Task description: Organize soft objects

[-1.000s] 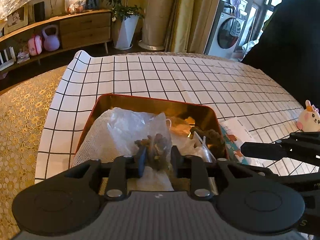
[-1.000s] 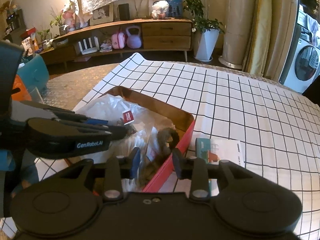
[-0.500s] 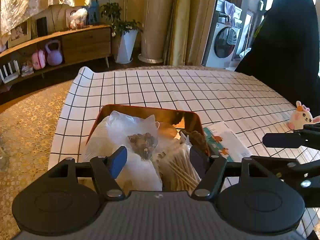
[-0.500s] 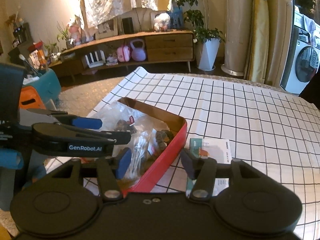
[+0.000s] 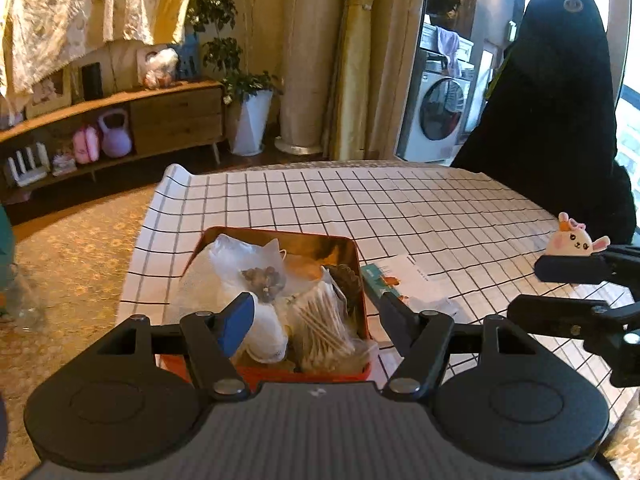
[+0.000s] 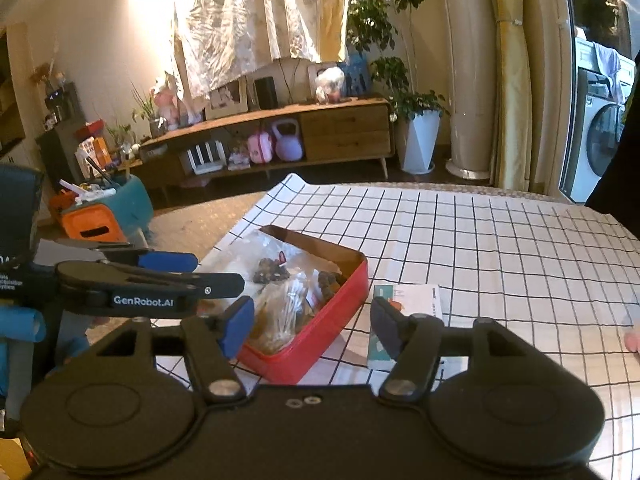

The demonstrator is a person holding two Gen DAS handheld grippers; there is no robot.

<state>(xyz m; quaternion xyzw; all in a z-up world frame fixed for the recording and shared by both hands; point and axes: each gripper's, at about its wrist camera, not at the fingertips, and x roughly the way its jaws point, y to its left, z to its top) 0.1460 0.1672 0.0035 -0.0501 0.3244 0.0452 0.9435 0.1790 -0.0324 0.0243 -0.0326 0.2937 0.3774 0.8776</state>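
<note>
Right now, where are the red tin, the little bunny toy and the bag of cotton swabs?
red tin [image 6: 320,336]: right wrist view, its red side wall.
bunny toy [image 5: 572,240]: left wrist view, its face.
bag of cotton swabs [image 5: 320,328]: left wrist view, the sticks' middle.

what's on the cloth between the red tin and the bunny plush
A printed leaflet beside the red tin, then bare checked cloth up to the bunny plush, in the left wrist view.

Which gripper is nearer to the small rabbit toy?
Right. The right gripper is just beside the rabbit toy; the left gripper is over the red box.
</note>
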